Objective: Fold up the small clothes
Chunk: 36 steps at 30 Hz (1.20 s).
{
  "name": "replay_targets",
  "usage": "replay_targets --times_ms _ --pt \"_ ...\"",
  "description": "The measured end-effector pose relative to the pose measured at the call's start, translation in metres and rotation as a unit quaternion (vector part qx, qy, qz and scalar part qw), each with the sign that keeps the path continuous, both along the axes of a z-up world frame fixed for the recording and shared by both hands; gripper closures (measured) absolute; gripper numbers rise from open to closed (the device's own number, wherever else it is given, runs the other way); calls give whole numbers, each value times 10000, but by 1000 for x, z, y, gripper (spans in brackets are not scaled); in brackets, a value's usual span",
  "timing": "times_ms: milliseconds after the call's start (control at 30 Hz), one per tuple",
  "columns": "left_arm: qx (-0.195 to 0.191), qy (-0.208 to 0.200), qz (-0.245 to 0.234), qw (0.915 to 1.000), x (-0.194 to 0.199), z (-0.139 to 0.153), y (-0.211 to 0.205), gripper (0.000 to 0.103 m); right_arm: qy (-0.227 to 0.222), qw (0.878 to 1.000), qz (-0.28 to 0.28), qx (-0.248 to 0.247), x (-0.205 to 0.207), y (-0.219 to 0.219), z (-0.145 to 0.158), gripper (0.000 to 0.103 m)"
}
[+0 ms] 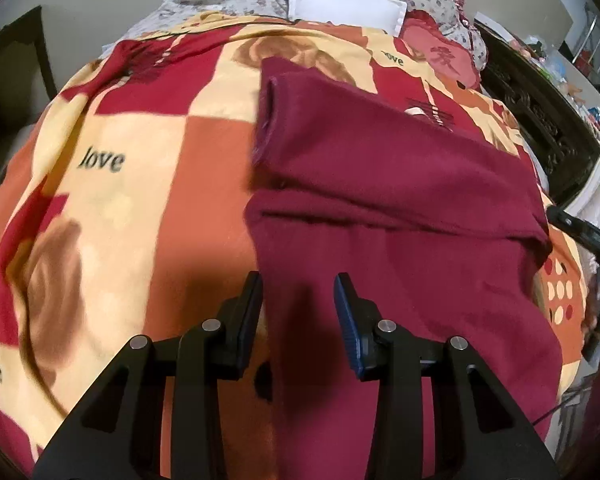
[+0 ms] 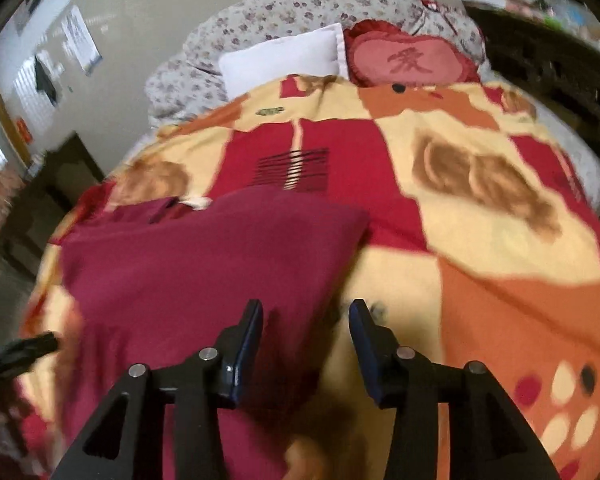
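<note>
A maroon garment [image 1: 400,184] lies partly folded on the patterned bed blanket [image 1: 140,184], with a folded layer across its upper part. My left gripper [image 1: 298,284] is open and empty, just above the garment's near left edge. In the right wrist view the same garment [image 2: 188,264] lies left of centre. My right gripper [image 2: 306,310] is open and empty over the garment's right edge, where it meets the blanket [image 2: 480,248]. The right gripper's black body [image 1: 580,228] shows at the far right of the left wrist view.
A white pillow [image 1: 340,0], a red heart cushion [image 2: 412,60] and a floral quilt [image 2: 284,12] lie at the head of the bed. Dark wooden furniture [image 1: 540,120] stands along the right side. A dark cabinet [image 2: 52,200] stands left of the bed.
</note>
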<state>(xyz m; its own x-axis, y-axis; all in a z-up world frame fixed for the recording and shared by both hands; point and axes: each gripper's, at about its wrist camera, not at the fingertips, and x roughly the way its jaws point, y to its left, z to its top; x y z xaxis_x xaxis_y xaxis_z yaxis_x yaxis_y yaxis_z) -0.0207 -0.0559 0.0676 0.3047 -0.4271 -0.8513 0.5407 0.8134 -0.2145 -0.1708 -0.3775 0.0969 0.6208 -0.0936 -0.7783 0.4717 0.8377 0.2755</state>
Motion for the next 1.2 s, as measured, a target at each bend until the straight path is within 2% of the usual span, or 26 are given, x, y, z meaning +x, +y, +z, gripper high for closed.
replay_targets --times_ms 133,167,233,267,300,333,400,633,767,867,967,1200 --pt "20 204 6 9998 -15 -5 11 67 172 9988 371 264 -5 27 -9 57" --pt "51 210 -10 9998 -21 -6 13 67 290 9984 434 203 -4 31 -15 57" --pt "68 255 -38 9996 -32 -8 19 67 556 9975 362 -251 -2 31 -26 57" --pt "47 331 -56 9994 -38 -10 22 67 541 9974 140 -454 -5 24 -29 57" --pt "36 399 -83 9992 -43 -12 24 67 503 9977 -56 -455 -8 16 -32 57" --pt "35 475 -113 9988 -49 -13 27 67 521 9976 -361 -268 -12 5 -38 57" --pt "75 540 -138 9984 -61 -16 34 67 626 9967 -519 51 -19 -2 -45 57" --pt "175 827 -112 9964 -95 -27 66 67 390 9981 227 411 -78 43 -19 57" --pt "273 929 -86 9953 -111 -34 79 67 569 9959 574 400 -119 74 -13 57" --pt "295 1053 -78 9940 -122 -39 85 67 597 9947 465 689 -152 84 -20 57" --pt "313 1055 -76 9939 -128 -40 86 67 668 9943 302 777 -174 93 -28 57" --pt "456 1016 -24 9938 -135 -43 81 67 718 9923 267 973 -183 105 -40 57"
